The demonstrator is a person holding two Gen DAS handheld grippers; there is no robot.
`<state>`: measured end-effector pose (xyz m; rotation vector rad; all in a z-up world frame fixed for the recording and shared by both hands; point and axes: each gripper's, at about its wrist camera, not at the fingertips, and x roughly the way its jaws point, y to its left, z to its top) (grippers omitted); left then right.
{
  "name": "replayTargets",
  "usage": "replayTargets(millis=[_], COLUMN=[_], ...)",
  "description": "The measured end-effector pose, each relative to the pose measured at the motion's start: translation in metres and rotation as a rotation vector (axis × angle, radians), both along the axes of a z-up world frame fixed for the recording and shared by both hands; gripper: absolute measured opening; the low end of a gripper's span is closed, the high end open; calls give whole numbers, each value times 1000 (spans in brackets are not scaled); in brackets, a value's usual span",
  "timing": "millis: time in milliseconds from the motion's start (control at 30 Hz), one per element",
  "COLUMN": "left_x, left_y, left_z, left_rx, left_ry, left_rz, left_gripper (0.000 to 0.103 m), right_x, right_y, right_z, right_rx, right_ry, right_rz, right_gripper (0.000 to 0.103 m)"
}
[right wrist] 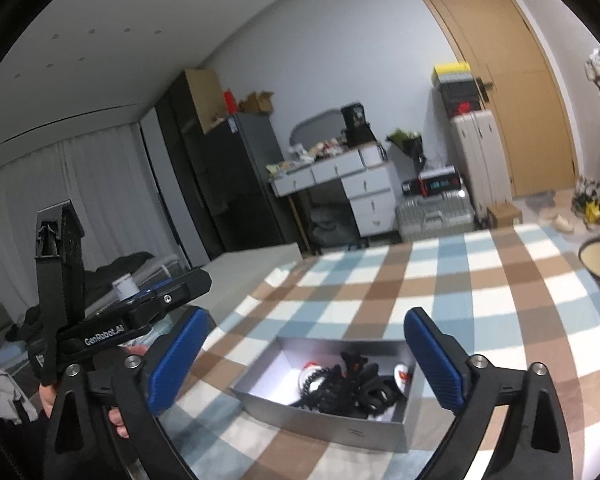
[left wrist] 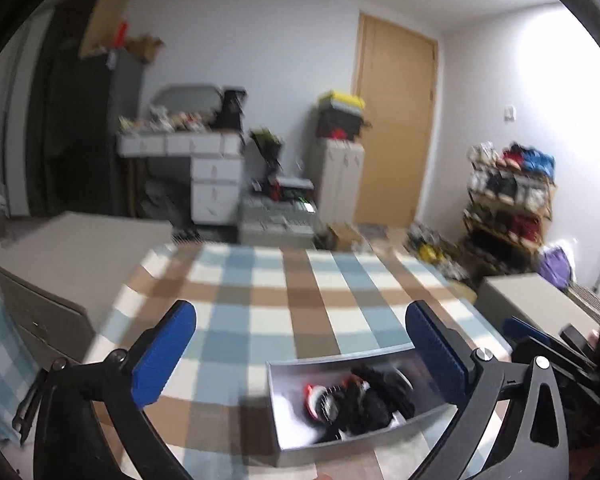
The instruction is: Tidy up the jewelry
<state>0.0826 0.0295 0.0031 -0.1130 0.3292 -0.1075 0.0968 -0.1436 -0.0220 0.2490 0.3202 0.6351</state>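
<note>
Presently the jewelry (right wrist: pixel 350 386) is lying tangled in the grey box (right wrist: pixel 320 416) on the checked cloth (right wrist: pixel 380 292). Both grippers — left gripper (left wrist: pixel 300 344), right gripper (right wrist: pixel 306 350) — are hovering spread and empty; grabbing one piece risks dragging the whole knot.

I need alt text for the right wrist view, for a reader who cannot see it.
An open right gripper hovers over a grey box of tangled black, red and white accessories on a checked tablecloth. The left gripper shows at left.
</note>
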Motion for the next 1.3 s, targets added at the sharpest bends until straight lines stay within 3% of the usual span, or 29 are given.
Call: replayTargets(millis=[133, 533, 700, 1033, 1300], left_x=[-12, -21, -21, -12, -16], left_y=[5, 12, 9, 6, -4], left_z=[4, -13, -24, -53, -55], left_rx=[-22, 19, 48, 72, 107], left_ry=[-68, -111, -120, -44, -35], left_rz=[25, 149, 165, 189, 169], left_gripper=[102, 102, 102, 102, 102], right_x=[-15, -49, -52, -36, -12], right_y=[1, 6, 11, 24, 22], right_z=[5, -1, -10, -39, -46], right_rx=[6, -49, -94, -281, -300], right_ry=[-69, -284, -330, -304, -176], right_rz=[1, -122, -173, -248, -236], right_gripper=[103, 103, 103, 103, 103])
